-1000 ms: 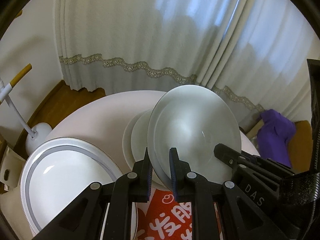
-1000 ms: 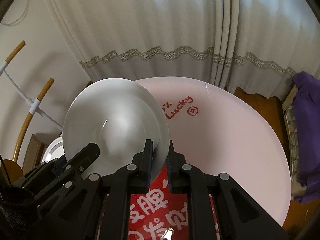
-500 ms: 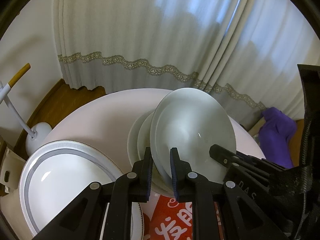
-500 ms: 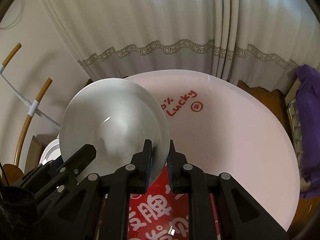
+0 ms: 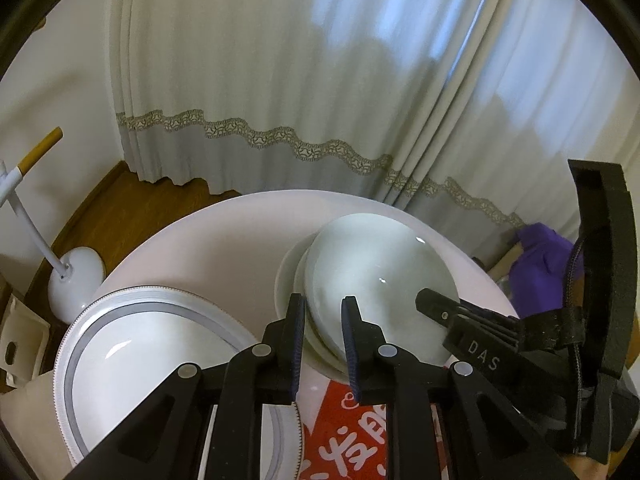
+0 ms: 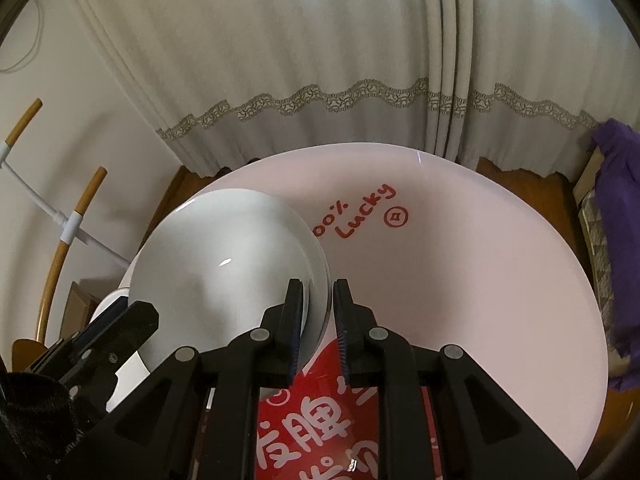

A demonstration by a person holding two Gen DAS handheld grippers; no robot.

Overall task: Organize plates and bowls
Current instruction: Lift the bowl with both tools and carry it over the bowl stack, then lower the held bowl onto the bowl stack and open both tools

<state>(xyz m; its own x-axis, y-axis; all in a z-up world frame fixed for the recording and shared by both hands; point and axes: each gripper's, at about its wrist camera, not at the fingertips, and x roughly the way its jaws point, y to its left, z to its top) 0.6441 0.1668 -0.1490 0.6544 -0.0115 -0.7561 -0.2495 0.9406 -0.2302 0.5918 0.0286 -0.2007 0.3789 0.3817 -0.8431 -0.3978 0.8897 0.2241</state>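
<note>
The left gripper (image 5: 323, 312) and the right gripper (image 6: 316, 300) both point forward and downward, jaws slightly parted, tips close together.

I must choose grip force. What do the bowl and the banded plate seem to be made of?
Bowl: probably glazed ceramic, plain white and glossy; sharp light glints on its inside. Banded plate: likely glazed porcelain, white with a grey ring and fine edge trim; bright reflection. Melamine cannot be excluded.

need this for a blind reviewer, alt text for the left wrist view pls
A white bowl sits on a stack of white dishes on a round pink table, its rim between the parted fingers of the left gripper and right gripper. A grey-banded plate lies left, curtains behind.
</note>
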